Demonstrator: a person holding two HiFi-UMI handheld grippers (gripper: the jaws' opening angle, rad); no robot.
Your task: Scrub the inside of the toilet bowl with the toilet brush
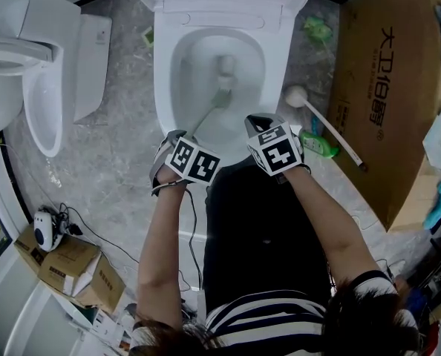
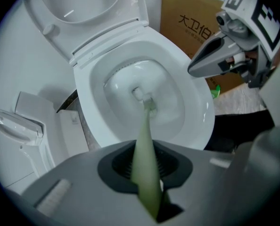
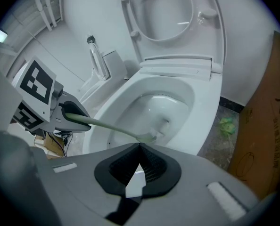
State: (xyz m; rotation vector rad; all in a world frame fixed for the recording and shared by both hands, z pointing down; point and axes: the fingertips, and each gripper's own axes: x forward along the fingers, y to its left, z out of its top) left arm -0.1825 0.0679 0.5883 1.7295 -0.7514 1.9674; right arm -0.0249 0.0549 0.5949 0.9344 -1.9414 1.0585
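- Head view: the left gripper (image 1: pixel 183 143) holds the toilet brush (image 1: pixel 211 108) by its pale green handle. The brush head lies low in the toilet bowl (image 1: pixel 165 87), close to the drain. The right gripper (image 1: pixel 261 124) hovers over the front rim, just beside the left one. A second brush (image 1: pixel 296 95) (white head, not in use) lies on the floor (image 1: pixel 116 169) to the right.
- Left gripper view: the jaws are pinched on the handle — it runs straight out from between the pads into the bowl.
- Right gripper view: the jaws are pressed together with nothing between them; only the rim shows beyond.
- Risk, as I judge it: the handle is thin and held by one gripper only — hard pressing on the bowl wall could make it twist or slide in the pads, and fast strokes could splash water over the rim.
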